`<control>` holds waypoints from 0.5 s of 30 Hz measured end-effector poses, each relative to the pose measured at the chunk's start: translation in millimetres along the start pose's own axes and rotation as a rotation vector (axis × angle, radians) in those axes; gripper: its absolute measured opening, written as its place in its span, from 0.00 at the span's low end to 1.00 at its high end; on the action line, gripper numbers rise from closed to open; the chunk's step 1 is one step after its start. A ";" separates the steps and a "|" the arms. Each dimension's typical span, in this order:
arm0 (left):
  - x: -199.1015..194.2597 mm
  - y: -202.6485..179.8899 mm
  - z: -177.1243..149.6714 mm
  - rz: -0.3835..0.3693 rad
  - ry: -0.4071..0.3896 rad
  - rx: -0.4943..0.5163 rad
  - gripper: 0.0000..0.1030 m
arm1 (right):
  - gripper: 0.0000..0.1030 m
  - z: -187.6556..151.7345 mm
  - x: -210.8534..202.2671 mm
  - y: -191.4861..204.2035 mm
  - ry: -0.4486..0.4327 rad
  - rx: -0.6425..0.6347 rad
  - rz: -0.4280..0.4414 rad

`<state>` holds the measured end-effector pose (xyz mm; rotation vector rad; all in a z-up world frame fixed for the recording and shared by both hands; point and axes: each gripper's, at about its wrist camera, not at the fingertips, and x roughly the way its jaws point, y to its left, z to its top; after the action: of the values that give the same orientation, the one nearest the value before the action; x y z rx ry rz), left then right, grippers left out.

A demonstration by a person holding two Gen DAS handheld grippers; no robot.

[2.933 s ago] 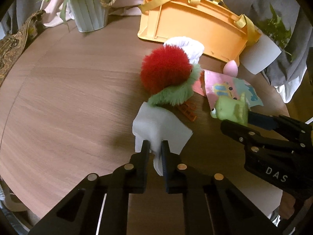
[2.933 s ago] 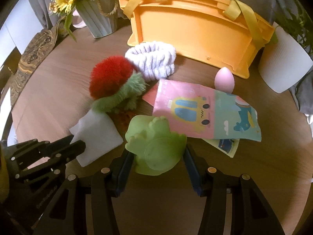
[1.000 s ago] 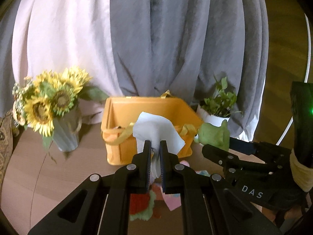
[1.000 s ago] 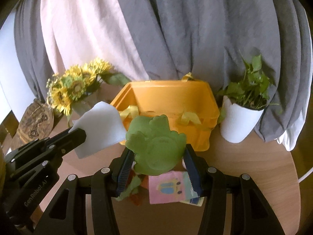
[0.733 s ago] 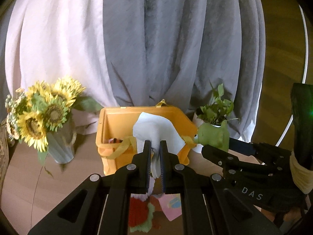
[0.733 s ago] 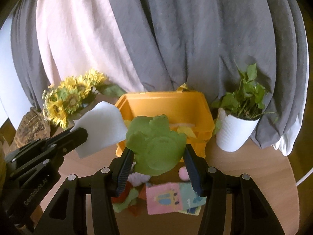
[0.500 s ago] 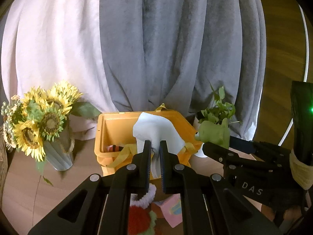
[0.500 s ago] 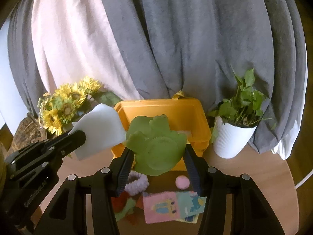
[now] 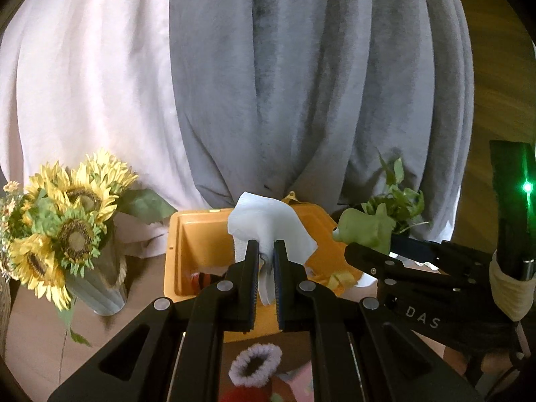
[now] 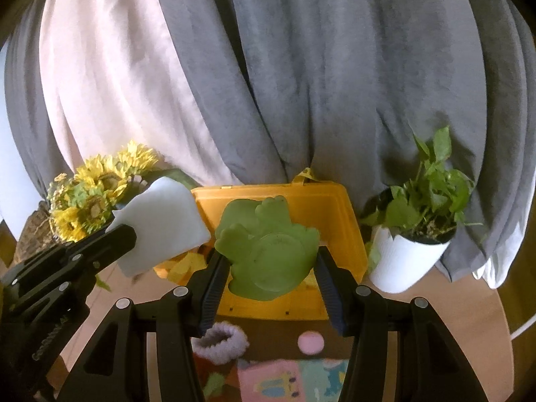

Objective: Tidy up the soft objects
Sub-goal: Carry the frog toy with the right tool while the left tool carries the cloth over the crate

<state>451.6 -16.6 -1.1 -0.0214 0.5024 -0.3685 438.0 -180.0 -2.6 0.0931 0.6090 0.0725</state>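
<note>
My left gripper [image 9: 266,251] is shut on a white folded cloth [image 9: 268,224], held up in the air in front of the orange basket [image 9: 201,234]. The same white cloth [image 10: 160,227] shows at the left of the right wrist view, pinched by the left gripper [image 10: 129,234]. My right gripper [image 10: 268,261] is shut on a soft green frog toy [image 10: 268,244], raised over the orange basket [image 10: 338,221]. The frog [image 9: 365,231] also appears to the right in the left wrist view. Something orange and dark lies inside the basket.
Below on the wooden table lie a purple fluffy scrunchie [image 10: 221,338], a pink egg-shaped sponge [image 10: 311,341], a pastel picture pouch [image 10: 291,382] and a red pompom [image 9: 244,395]. A sunflower vase [image 9: 67,244] stands left of the basket, a white potted plant [image 10: 408,254] right. Curtains hang behind.
Both grippers, each keeping its object, have risen and advanced toward the basket; the basket's inside now shows more, and the items on the table have slid to the lower edge of both views.
</note>
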 end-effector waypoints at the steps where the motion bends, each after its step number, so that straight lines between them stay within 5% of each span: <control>1: 3.9 1.5 1.6 0.002 0.003 0.001 0.10 | 0.52 2.7 4.3 -0.4 0.002 -0.002 -0.002; 15: 65.7 17.7 16.9 0.045 0.055 -0.003 0.10 | 0.52 31.3 72.8 -15.1 0.042 -0.003 -0.014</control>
<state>519.0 -24.2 -18.9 -0.0027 0.5571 -0.3253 516.1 -190.1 -20.0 0.0844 0.6514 0.0622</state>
